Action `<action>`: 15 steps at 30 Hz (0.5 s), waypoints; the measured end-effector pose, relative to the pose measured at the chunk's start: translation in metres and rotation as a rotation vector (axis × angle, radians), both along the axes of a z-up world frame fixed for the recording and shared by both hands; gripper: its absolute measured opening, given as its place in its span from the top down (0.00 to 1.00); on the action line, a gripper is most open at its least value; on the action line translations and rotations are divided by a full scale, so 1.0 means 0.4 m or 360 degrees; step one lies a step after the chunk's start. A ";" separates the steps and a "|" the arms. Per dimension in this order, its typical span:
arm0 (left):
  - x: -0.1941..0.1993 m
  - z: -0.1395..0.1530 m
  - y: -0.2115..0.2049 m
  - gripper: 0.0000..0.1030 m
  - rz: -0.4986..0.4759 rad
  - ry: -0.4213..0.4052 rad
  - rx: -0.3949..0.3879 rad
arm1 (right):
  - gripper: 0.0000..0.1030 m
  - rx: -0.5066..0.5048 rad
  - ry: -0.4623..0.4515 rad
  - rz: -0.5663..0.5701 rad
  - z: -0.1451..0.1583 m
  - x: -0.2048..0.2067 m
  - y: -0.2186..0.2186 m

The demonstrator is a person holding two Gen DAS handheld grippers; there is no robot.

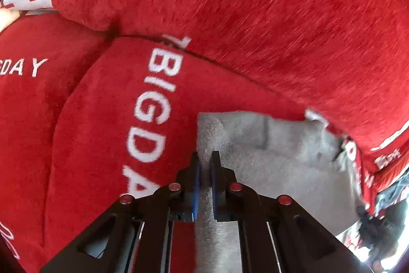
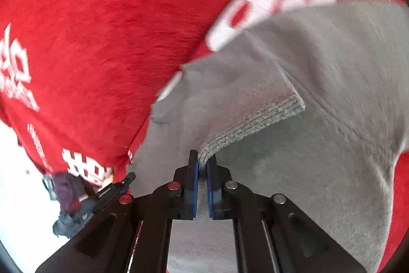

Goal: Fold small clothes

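The right gripper point(image 2: 202, 161) had closed on the ribbed hem of the grey garment point(image 2: 306, 145), which spread toward three o'clock over the red cushion point(image 2: 102, 30). The left gripper point(image 1: 205, 163) stood nearly closed over the same grey cloth; whether it held any, I could not tell. White lettering "BIGDA" point(image 1: 150, 109) ran at ten o'clock.

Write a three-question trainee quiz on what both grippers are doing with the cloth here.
1. True or false: the right gripper is shut on the ribbed hem of the grey garment.
2. What colour is the lettered fabric under the garment? A blue, B red, C green.
3. Fill in: white letters beside the left gripper begin with BIG and go on ___.

Key: 1 true. 2 B. 3 DA; the rest is hidden behind the gripper.
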State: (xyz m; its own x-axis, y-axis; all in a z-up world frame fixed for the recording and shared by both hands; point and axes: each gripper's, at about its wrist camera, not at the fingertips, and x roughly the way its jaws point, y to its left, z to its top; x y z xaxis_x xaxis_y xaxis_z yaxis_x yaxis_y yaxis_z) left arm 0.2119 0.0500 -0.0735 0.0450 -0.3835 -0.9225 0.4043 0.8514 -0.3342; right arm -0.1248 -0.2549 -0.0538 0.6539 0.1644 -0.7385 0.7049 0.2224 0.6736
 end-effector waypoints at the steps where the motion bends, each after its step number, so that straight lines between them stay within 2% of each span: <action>1: -0.002 -0.006 -0.004 0.91 -0.0021 -0.0019 0.0019 | 0.94 -0.0040 0.0022 0.0031 0.002 0.007 0.003; 6: -0.014 -0.006 -0.009 0.91 0.0020 -0.0058 0.0041 | 0.95 -0.0013 0.0213 -0.0037 -0.083 -0.035 0.004; 7: -0.015 0.000 -0.007 0.91 0.0019 -0.0061 0.0043 | 0.95 0.0013 0.0168 -0.0075 -0.093 -0.054 0.006; 8: -0.017 0.004 -0.005 0.87 0.0014 -0.0066 0.0053 | 0.91 0.0015 0.0167 -0.0086 -0.087 -0.067 0.003; 9: -0.020 0.011 -0.003 0.64 0.0008 -0.0081 0.0091 | 0.90 0.0009 0.0177 -0.0085 -0.080 -0.068 0.003; 10: -0.024 0.020 0.000 0.31 0.0006 -0.0112 0.0139 | 0.88 0.0003 0.0191 -0.0078 -0.074 -0.070 0.003; 11: -0.034 0.041 0.009 0.24 0.0014 -0.0199 0.0193 | 0.85 0.0001 0.0207 -0.0071 -0.067 -0.076 0.000; 13: -0.048 0.068 0.022 0.24 -0.0018 -0.0252 0.0193 | 0.76 0.0004 0.0219 -0.0093 -0.055 -0.090 -0.010; 14: -0.056 0.077 0.029 0.24 -0.0027 -0.0235 0.0190 | 0.62 -0.0002 0.0218 -0.0129 -0.046 -0.096 -0.021; 15: -0.064 0.082 0.033 0.24 -0.0029 -0.0226 0.0189 | 0.52 -0.0007 0.0213 -0.0161 -0.038 -0.101 -0.030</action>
